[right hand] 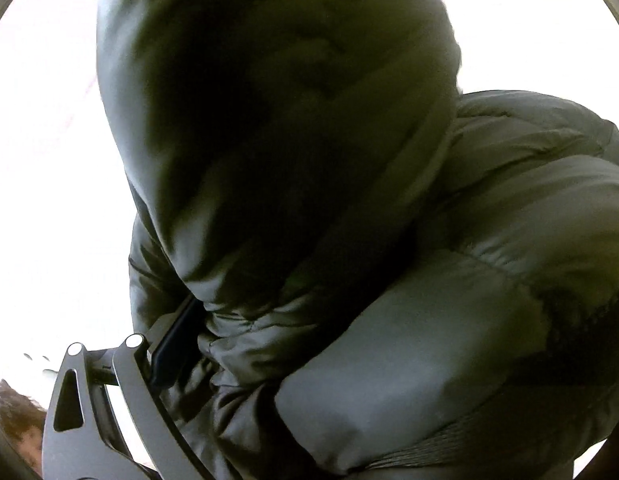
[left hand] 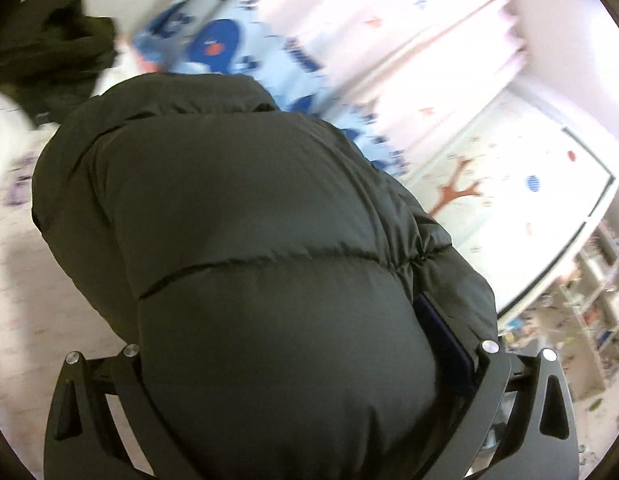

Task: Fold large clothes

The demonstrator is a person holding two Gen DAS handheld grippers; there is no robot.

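both grippers [left hand: 301,360] [right hand: 269,360] clamp puffy quilted dark-olive jacket [left hand: 245,216] – smooth, shiny fabric.

Our left gripper [left hand: 305,360] has black angular finger frames with round silver screws; our right gripper [right hand: 245,360] matches, with a dark blue pad [right hand: 171,346].

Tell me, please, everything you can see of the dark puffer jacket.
The puffer jacket is dark olive, smooth and slightly shiny, quilted into fat stitched panels. It is bunched and lifted, filling both wrist views. The left gripper and the right gripper each grip it, with padding bulging between their fingers.
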